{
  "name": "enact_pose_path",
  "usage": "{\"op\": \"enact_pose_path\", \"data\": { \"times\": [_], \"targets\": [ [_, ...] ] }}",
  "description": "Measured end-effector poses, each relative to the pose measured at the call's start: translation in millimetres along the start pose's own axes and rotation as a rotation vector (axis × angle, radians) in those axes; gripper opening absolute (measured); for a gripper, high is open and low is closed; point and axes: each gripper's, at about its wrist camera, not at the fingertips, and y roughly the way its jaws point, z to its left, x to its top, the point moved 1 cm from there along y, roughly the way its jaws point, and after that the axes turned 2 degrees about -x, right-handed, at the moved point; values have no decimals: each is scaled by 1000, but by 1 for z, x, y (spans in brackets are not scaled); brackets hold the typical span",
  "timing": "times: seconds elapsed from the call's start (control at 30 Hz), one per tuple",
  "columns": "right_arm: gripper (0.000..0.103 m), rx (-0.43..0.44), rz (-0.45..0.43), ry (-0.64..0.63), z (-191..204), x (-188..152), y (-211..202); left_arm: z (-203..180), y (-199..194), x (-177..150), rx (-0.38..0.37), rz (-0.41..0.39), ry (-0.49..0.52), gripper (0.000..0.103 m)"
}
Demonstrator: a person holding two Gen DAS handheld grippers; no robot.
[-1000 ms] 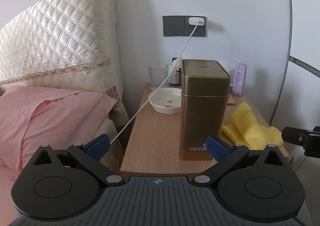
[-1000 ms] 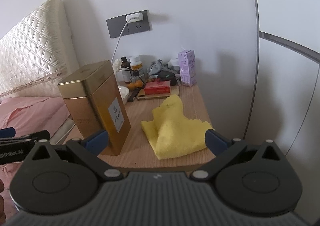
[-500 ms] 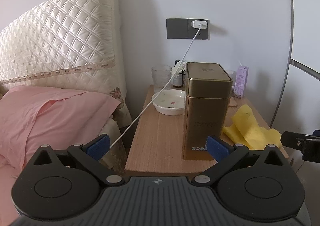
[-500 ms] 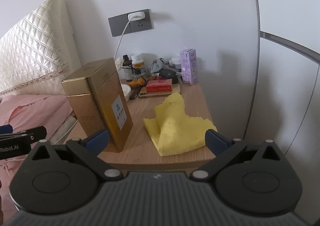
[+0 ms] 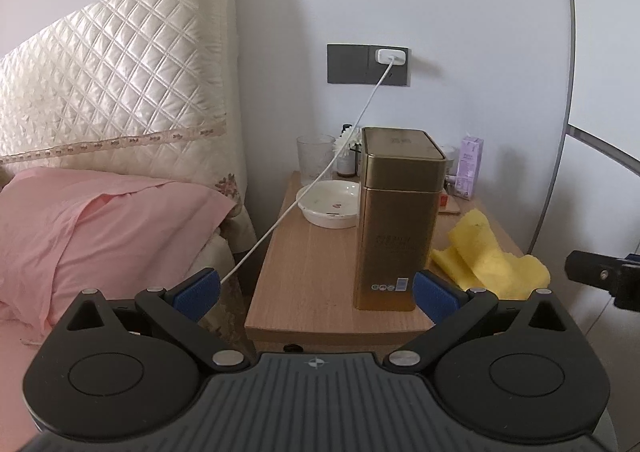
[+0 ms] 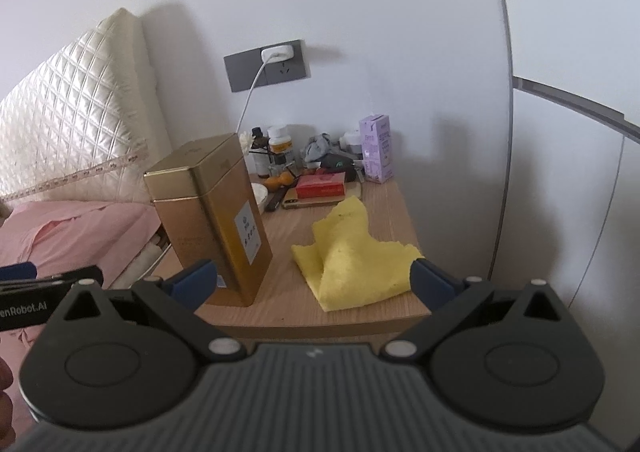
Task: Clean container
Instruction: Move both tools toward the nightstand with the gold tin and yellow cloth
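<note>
A tall gold tin container (image 5: 394,220) with its lid on stands upright near the front of a wooden bedside table (image 5: 312,264); it also shows in the right wrist view (image 6: 212,220). A crumpled yellow cloth (image 6: 352,256) lies on the table to its right, also seen in the left wrist view (image 5: 486,256). My left gripper (image 5: 316,294) is open and empty, held in front of the table's edge. My right gripper (image 6: 314,284) is open and empty, in front of the cloth and apart from it.
A white dish (image 5: 330,204), a glass (image 5: 315,156), small bottles (image 6: 278,152), a red box (image 6: 322,186), a phone and a purple carton (image 6: 376,154) crowd the back. A white charger cable (image 5: 320,188) runs from the wall socket. Bed with pink pillow (image 5: 100,228) lies left.
Both grippers have drawn back and away from the table, so the tin and cloth look smaller and farther. Both stay open and empty.
</note>
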Motion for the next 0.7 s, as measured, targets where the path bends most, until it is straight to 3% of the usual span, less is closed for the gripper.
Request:
{"op": "enact_pose_path", "data": {
  "times": [0.43, 0.7],
  "targets": [
    [103, -13, -72, -42, -10, -12, 8, 1, 1, -10, 46, -51, -10, 103],
    [103, -8, -82, -38, -16, -21, 21, -5, 5, -26, -2, -86, 11, 103]
  ]
}}
